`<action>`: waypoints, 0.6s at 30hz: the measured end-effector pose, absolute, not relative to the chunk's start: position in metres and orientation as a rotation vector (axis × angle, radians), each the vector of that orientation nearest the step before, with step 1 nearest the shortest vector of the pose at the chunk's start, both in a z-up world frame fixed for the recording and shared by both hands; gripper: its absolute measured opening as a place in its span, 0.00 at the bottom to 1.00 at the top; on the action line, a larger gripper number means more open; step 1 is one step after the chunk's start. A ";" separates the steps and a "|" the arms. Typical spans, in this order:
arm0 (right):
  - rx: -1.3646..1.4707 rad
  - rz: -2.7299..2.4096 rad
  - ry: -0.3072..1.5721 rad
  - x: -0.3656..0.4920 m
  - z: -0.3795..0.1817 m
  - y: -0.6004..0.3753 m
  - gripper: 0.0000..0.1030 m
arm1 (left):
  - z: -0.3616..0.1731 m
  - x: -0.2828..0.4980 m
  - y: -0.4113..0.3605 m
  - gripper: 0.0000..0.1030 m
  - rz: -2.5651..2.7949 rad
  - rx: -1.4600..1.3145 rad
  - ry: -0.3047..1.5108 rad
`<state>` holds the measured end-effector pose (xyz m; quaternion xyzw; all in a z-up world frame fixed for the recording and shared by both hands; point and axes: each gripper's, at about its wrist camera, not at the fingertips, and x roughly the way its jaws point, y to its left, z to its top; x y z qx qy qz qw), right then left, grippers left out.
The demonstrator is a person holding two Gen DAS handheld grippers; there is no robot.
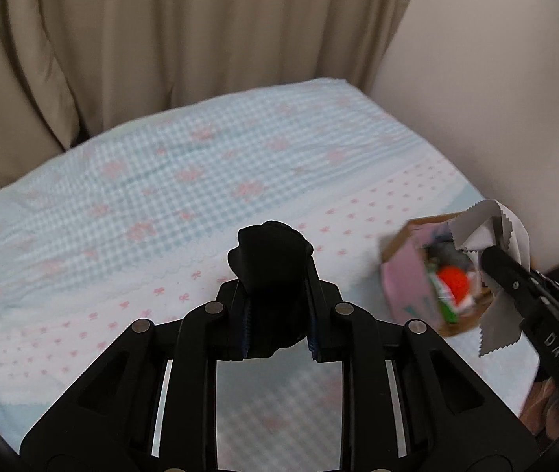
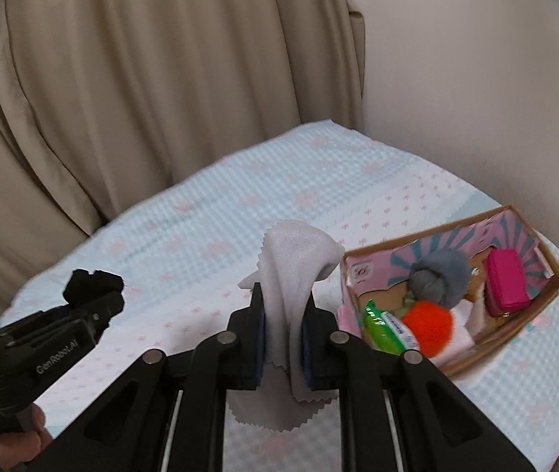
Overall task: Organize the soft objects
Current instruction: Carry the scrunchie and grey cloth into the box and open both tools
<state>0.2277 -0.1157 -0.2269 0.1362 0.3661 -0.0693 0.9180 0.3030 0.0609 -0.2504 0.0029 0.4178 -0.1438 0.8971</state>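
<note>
Two soft things were in our grip at once. Our left gripper [image 1: 277, 295] was clamped on a bunched black cloth [image 1: 269, 259], its top bulging past the fingertips, held clear above the bed [image 1: 122, 196]. Our right gripper [image 2: 282, 334] pinched a pale grey cloth with pinked edges [image 2: 293, 275], which draped over and hung down between the fingers. Just to the right of that cloth sat the cardboard box [image 2: 554, 279], open on the bedspread and already holding a grey wool ball [image 2: 440, 275], an orange pompom [image 2: 428, 326], a green packet [image 2: 385, 330] and a pink case [image 2: 507, 283]. We judged this the carry step: both cloths lifted, neither yet stowed. The next move called for bringing each over the box and letting go above a free patch.
</note>
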 end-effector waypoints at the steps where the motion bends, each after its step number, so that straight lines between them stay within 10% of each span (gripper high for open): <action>1: 0.299 -0.136 0.750 0.220 -0.216 -0.124 0.13 | -0.240 0.297 0.055 0.18 -0.304 -0.001 0.866; 18: 0.250 -0.131 0.812 0.176 -0.139 -0.325 0.13 | -0.183 0.254 -0.126 0.18 -0.347 -0.049 0.919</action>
